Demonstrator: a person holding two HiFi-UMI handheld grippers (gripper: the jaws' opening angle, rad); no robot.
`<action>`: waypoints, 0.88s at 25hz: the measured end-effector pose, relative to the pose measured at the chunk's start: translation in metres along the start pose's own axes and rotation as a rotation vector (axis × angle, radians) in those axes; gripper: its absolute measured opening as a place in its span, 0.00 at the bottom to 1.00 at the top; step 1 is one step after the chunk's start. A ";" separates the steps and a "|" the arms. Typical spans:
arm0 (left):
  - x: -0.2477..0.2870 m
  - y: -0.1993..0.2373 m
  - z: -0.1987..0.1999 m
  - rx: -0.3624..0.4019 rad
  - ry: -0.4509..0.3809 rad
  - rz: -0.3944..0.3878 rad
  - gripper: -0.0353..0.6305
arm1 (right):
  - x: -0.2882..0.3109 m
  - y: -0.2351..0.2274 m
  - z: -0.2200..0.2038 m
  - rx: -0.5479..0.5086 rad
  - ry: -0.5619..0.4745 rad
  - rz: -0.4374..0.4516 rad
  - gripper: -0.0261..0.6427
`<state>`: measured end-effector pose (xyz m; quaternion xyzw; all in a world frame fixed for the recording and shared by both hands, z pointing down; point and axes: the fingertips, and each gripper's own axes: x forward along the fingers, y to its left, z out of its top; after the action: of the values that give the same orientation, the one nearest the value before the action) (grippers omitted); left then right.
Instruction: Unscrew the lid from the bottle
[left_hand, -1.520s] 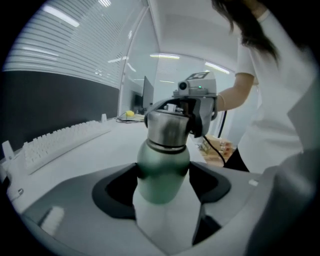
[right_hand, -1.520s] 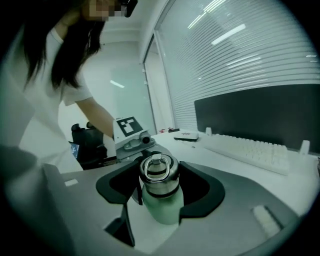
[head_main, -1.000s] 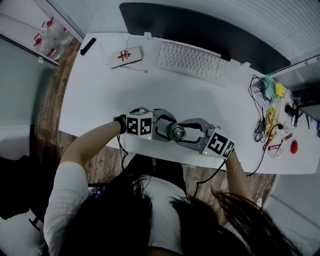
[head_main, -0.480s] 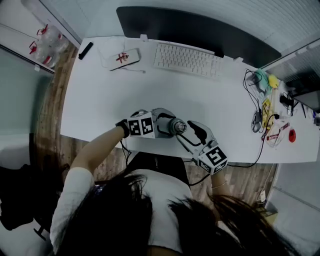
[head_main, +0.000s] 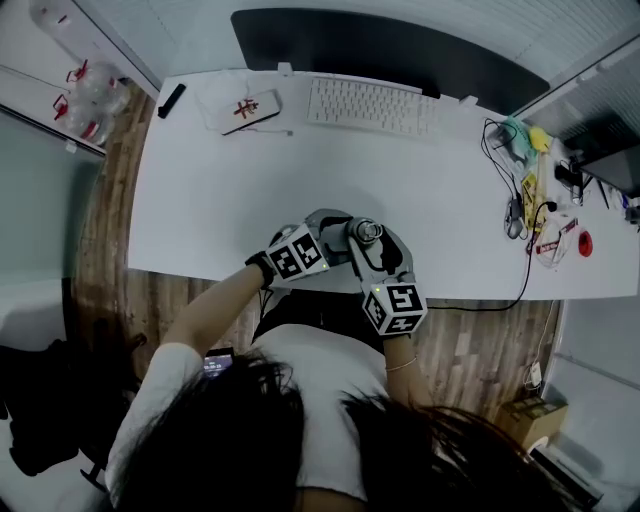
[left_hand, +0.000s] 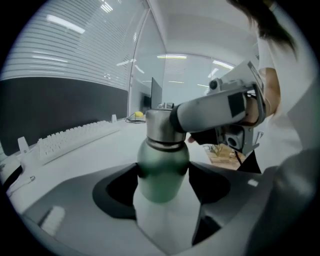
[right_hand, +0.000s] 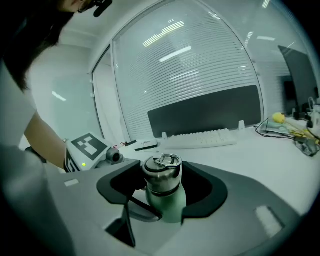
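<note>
A green metal bottle (left_hand: 162, 167) with a silver lid (right_hand: 162, 174) stands upright near the white table's (head_main: 220, 200) front edge. My left gripper (left_hand: 162, 175) is shut on the bottle's green body, one pad pressing on each side. My right gripper (right_hand: 164, 182) comes in from the near side and is shut on the lid, which has a ring handle on top. In the head view the lid (head_main: 367, 231) shows between the left gripper (head_main: 340, 236) and the right gripper (head_main: 369, 243). One of the right gripper's fingers (left_hand: 215, 107) crosses the lid in the left gripper view.
A white keyboard (head_main: 372, 106) and a dark monitor (head_main: 370, 50) sit at the back. A white case with a red mark (head_main: 243, 110) and a black remote (head_main: 172, 100) lie back left. Cables and small items (head_main: 530, 200) crowd the right end.
My right gripper has swung from the bottle's right side round to its near side, rolling as it went, still on the lid. The left gripper tilted slightly and kept its hold.
</note>
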<state>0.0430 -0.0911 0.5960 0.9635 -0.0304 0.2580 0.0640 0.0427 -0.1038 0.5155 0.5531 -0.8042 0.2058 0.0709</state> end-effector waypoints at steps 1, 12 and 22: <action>0.000 -0.001 0.000 -0.006 0.000 0.009 0.62 | 0.001 0.000 -0.002 -0.005 0.003 -0.021 0.39; -0.001 0.000 -0.002 0.017 0.015 -0.060 0.62 | 0.005 0.004 -0.004 -0.132 0.050 0.194 0.39; -0.007 -0.003 -0.007 0.189 0.077 -0.307 0.62 | 0.004 0.022 -0.010 -0.386 0.197 0.686 0.39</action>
<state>0.0343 -0.0866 0.5978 0.9480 0.1438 0.2836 0.0127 0.0201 -0.0964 0.5203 0.2067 -0.9554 0.1148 0.1772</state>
